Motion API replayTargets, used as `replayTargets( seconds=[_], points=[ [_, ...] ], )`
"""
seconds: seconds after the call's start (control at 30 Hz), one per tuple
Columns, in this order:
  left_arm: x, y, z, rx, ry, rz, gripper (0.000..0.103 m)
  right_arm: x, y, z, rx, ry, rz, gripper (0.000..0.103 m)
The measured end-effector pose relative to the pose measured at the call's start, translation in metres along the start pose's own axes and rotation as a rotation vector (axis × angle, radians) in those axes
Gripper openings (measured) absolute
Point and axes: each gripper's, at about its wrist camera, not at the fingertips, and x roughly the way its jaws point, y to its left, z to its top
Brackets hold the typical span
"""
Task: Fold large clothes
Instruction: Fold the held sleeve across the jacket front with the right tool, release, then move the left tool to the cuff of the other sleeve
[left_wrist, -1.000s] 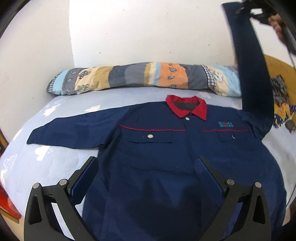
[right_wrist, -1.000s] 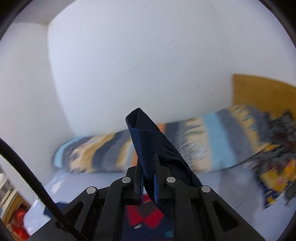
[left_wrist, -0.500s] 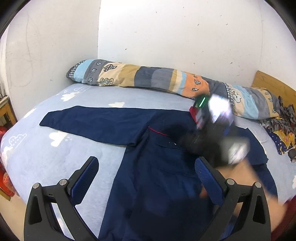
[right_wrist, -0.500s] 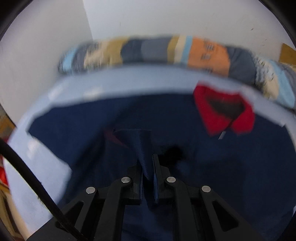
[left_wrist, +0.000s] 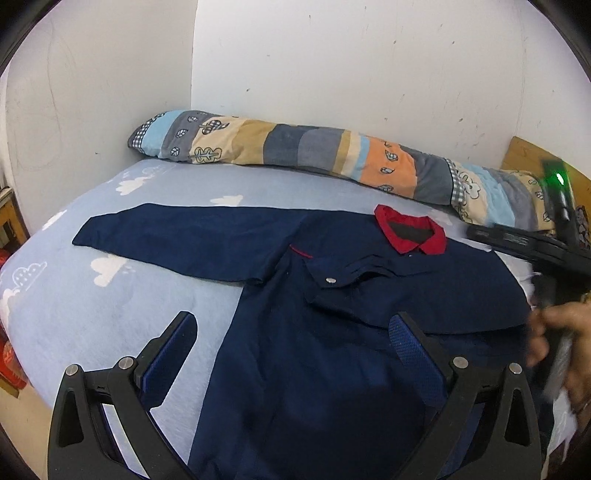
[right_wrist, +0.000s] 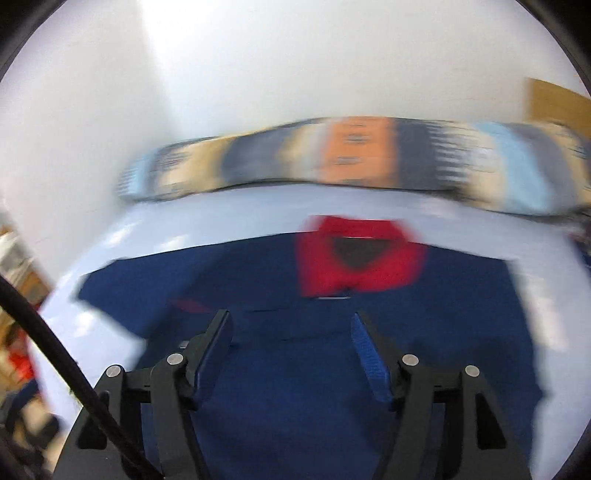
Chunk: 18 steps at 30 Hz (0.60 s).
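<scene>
A navy work shirt (left_wrist: 332, 332) with a red collar (left_wrist: 410, 230) lies front-up on the bed. Its right sleeve (left_wrist: 424, 291) is folded across the chest; its left sleeve (left_wrist: 177, 236) lies stretched out to the left. My left gripper (left_wrist: 291, 354) is open and empty above the shirt's lower part. My right gripper (right_wrist: 291, 350) is open and empty over the shirt (right_wrist: 295, 387), below the collar (right_wrist: 358, 258); that view is blurred. The right gripper's body and the hand holding it show at the right edge of the left wrist view (left_wrist: 546, 280).
The light blue bed sheet (left_wrist: 92, 302) has white cloud prints. A long patchwork pillow (left_wrist: 314, 155) lies along the white wall. A wooden headboard (left_wrist: 528, 155) and patterned cloth sit at the far right. Red objects (left_wrist: 9, 362) stand beside the bed at left.
My right gripper carried the raised right sleeve down across the chest, opened and let it go, then drew back to the right. The left gripper shifted its aim left and stayed open.
</scene>
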Motion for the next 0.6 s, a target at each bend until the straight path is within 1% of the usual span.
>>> replayTargets(
  seconds=[0.07, 0.1, 0.13, 0.17, 0.23, 0.3, 0.33, 0.37, 0.4, 0.43, 0.5, 0.53, 0.6],
  points=[
    [0.002, -0.001, -0.001, 0.005, 0.005, 0.009, 0.103, -0.002, -0.052, -0.007, 0.059, 0.019, -0.164, 0.071],
    [0.003, -0.001, -0.001, 0.005, 0.008, 0.008, 0.103, -0.001, -0.075, -0.012, 0.094, 0.037, -0.219, 0.071],
    [0.004, -0.001, -0.002, 0.004, 0.011, 0.008, 0.103, 0.001, -0.097, -0.021, 0.135, 0.059, -0.248, 0.071],
    [0.005, -0.002, -0.002, 0.005, 0.011, 0.010, 0.103, 0.006, -0.119, -0.031, 0.179, 0.094, -0.257, 0.071],
    [0.007, -0.005, -0.002, 0.012, 0.015, 0.014, 0.103, 0.022, -0.147, -0.051, 0.248, 0.172, -0.263, 0.071],
    [0.010, -0.006, -0.002, 0.017, 0.021, 0.019, 0.103, 0.043, -0.166, -0.074, 0.295, 0.303, -0.239, 0.071],
    [0.010, -0.007, -0.002, 0.018, 0.024, 0.019, 0.103, 0.050, -0.171, -0.078, 0.301, 0.318, -0.226, 0.071],
    [0.011, -0.006, -0.003, 0.018, 0.024, 0.023, 0.103, 0.048, -0.168, -0.075, 0.289, 0.309, -0.245, 0.071],
    [0.011, -0.005, -0.003, 0.017, 0.023, 0.031, 0.103, 0.045, -0.161, -0.068, 0.282, 0.327, -0.270, 0.071],
    [0.011, -0.004, -0.003, 0.016, 0.024, 0.033, 0.103, 0.042, -0.155, -0.063, 0.286, 0.319, -0.270, 0.071],
    [0.011, -0.002, -0.003, 0.013, 0.026, 0.036, 0.103, 0.025, -0.130, -0.048, 0.268, 0.247, -0.226, 0.071],
    [0.012, -0.001, -0.003, 0.013, 0.028, 0.044, 0.103, 0.020, -0.110, -0.042, 0.215, 0.219, -0.200, 0.072],
    [0.014, 0.000, -0.003, 0.007, 0.035, 0.039, 0.103, 0.019, -0.085, -0.038, 0.137, 0.203, -0.179, 0.075]
  ],
)
